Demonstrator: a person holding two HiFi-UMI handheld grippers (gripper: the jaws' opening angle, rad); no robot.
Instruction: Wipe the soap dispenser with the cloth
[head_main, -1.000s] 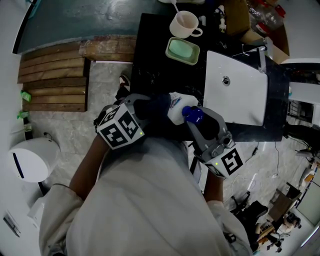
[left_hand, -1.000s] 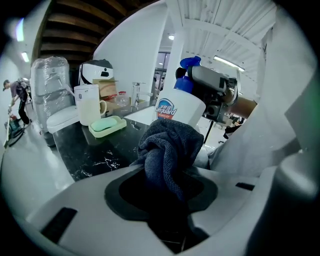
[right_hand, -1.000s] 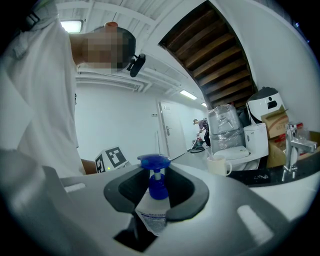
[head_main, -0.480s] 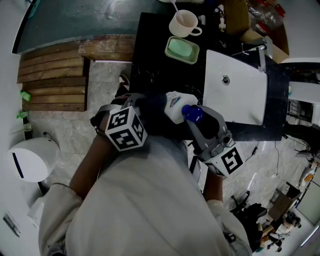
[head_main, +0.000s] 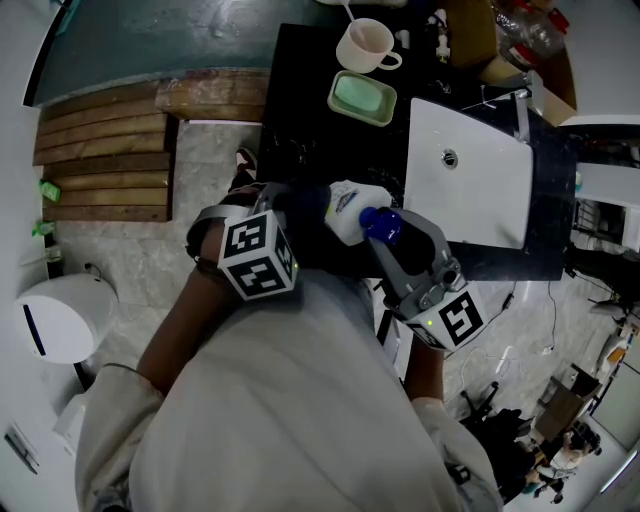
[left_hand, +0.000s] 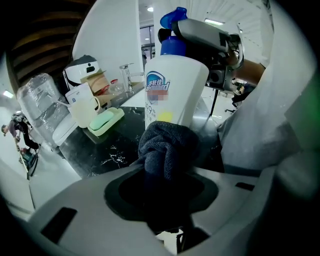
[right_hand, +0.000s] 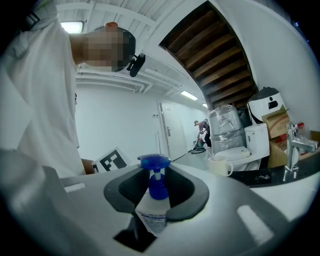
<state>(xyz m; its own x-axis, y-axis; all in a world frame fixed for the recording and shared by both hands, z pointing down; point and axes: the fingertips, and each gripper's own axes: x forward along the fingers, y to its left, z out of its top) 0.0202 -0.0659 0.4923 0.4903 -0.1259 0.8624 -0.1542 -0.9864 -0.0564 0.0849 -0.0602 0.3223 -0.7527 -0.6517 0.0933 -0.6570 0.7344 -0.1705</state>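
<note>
Grey-blue cloth (left_hand: 167, 145), bunched into a wad, is clamped between the jaws of the left gripper (left_hand: 165, 172). The wad lies against the lower front of the soap dispenser (left_hand: 172, 85). The right gripper (right_hand: 156, 200) has its jaws closed on the dispenser's neck and shoulder, just under the blue pump (right_hand: 156, 175). The bottle is held at the near edge of the black counter (head_main: 320, 150), close to the person's torso. Farther back on the counter are a green soap dish (head_main: 364, 100) and a mug (head_main: 365, 47). A white sink (head_main: 470, 185) is to the right.
</note>
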